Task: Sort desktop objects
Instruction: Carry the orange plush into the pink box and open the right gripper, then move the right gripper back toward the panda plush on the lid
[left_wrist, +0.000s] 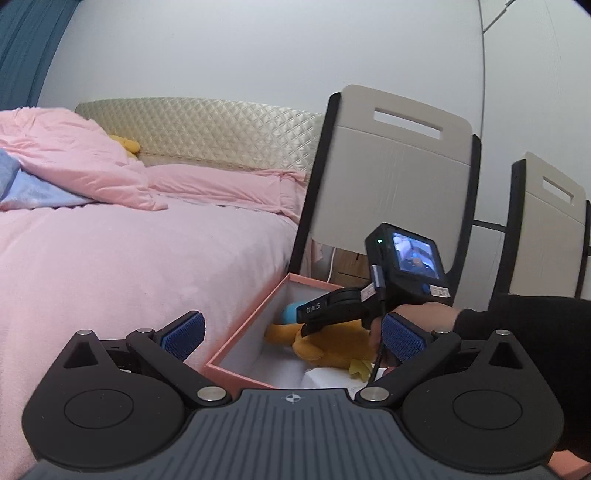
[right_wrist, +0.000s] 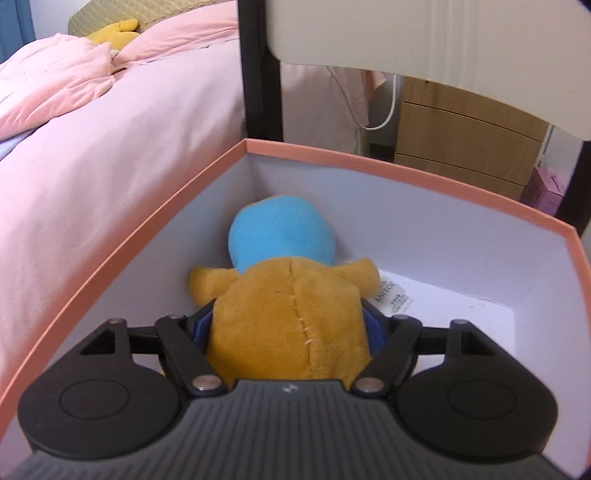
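A plush toy (right_wrist: 284, 314) with an orange-brown body and a blue head lies inside a pink-rimmed box (right_wrist: 369, 157) with white walls. My right gripper (right_wrist: 288, 328) is shut on the plush toy's body, down inside the box. In the left wrist view the plush toy (left_wrist: 332, 343) lies in the box (left_wrist: 243, 325), with the right gripper's body (left_wrist: 369, 299) and the hand above it. My left gripper (left_wrist: 291, 336) is open and empty, held above the box's near edge.
A bed with pink bedding (left_wrist: 110, 258) borders the box on the left. A yellow plush (right_wrist: 114, 35) lies by the pillows. Chair backs (left_wrist: 399, 166) stand behind the box. A wooden drawer unit (right_wrist: 465, 147) and a white cable (right_wrist: 388, 110) are beyond.
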